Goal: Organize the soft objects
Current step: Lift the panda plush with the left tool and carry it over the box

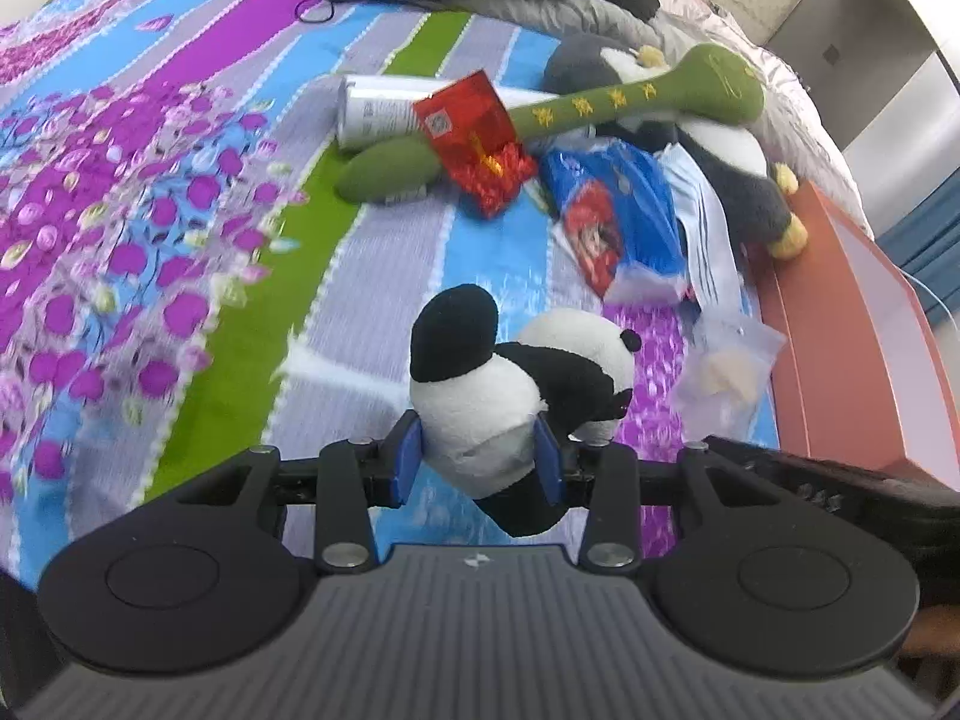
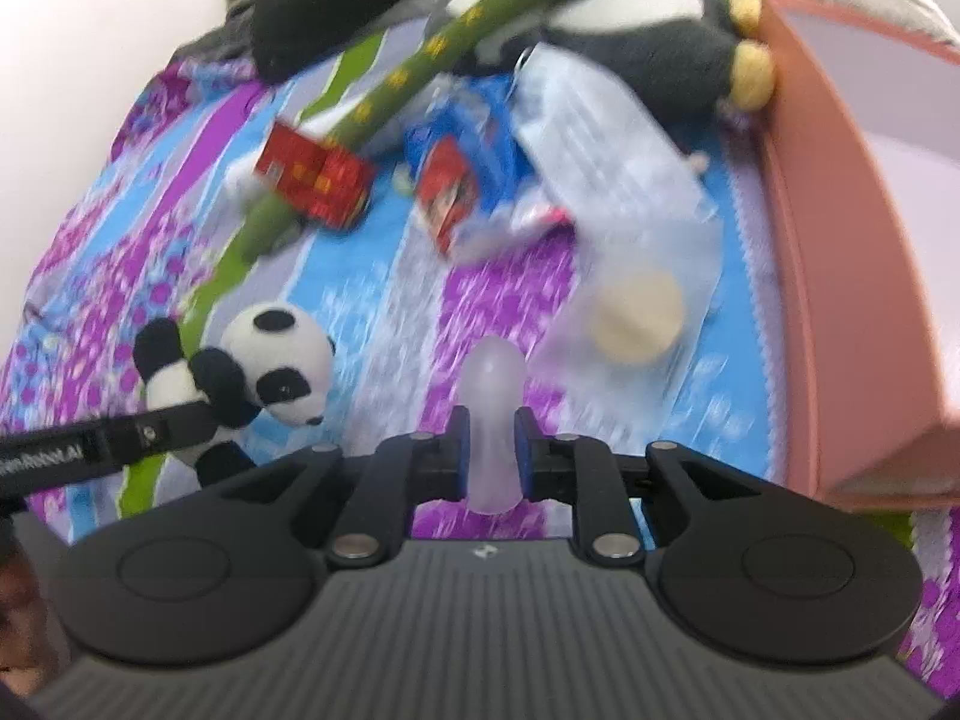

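In the left wrist view my left gripper is shut on a small black and white panda plush. Its blue pads press the panda's white body from both sides, above the flowered bedspread. The right wrist view shows the same panda at the left, with the left gripper's black finger across it. My right gripper is shut on a soft translucent whitish piece, which stands upright between the blue pads and sticks out past them.
Behind lie a long green plush stick, a grey and white penguin plush, a red packet, a blue tissue pack, a white can and a clear bag. An orange box stands along the right edge.
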`<control>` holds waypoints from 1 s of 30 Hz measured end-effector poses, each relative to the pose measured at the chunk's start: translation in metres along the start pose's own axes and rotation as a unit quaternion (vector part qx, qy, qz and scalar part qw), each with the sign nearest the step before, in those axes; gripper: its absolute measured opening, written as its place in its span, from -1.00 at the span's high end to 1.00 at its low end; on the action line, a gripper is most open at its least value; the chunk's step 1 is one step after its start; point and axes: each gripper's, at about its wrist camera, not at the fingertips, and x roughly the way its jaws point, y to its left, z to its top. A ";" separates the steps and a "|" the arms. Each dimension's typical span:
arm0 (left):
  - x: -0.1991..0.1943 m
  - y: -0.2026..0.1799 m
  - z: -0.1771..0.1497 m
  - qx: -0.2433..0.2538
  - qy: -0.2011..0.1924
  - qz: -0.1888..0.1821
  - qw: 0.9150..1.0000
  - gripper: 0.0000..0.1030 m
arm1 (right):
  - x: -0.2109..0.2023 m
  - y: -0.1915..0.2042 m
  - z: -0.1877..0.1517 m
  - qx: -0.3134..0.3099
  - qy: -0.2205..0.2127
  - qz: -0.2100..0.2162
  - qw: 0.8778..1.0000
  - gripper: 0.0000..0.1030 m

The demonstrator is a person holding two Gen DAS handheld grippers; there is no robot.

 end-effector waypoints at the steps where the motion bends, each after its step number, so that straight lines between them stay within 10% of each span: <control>1: -0.002 0.001 -0.003 -0.001 0.000 0.000 1.000 0.12 | 0.001 0.002 -0.004 -0.001 0.004 0.003 1.000 0.61; 15: 0.008 0.012 -0.017 -0.001 0.020 0.010 1.000 0.12 | 0.028 0.005 -0.023 -0.020 0.029 0.008 0.999 0.55; 30: -0.017 -0.009 -0.004 0.020 -0.007 0.001 1.000 0.12 | -0.031 0.004 -0.012 -0.006 -0.039 0.011 0.999 0.63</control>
